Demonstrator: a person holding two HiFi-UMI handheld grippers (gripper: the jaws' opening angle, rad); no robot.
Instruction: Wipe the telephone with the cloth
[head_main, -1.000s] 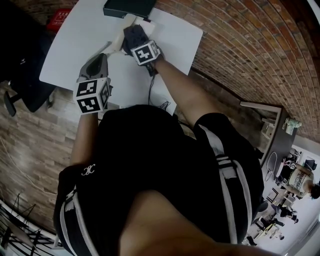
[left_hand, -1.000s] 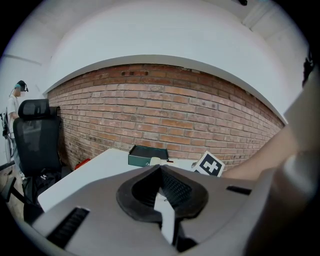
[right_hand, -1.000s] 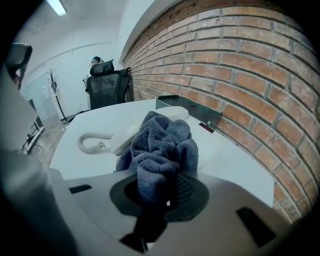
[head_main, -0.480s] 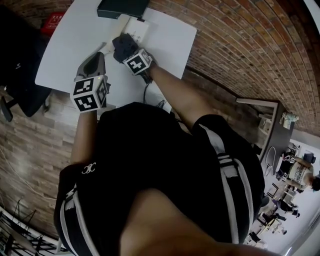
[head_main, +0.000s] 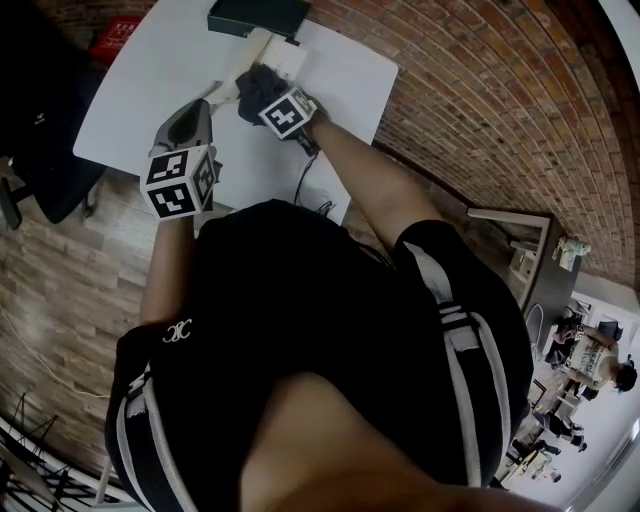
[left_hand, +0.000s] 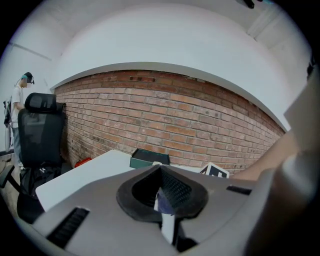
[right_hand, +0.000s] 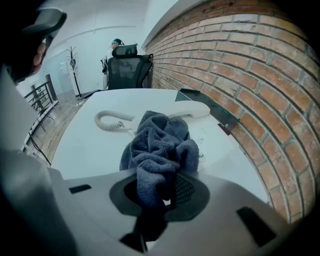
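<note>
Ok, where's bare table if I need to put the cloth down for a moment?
The wide stretch of table left of the coiled cord, toward the chair, is bare. A narrower strip lies between the telephone and the brick wall. Crowded around the telephone and the dark box.

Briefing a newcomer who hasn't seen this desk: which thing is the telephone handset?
Find the white table beside the brick wall. Just beyond the bunched blue-grey cloth clamped in the right gripper lies the handset: the only long cream bar, with a coiled cord lying near it.
</note>
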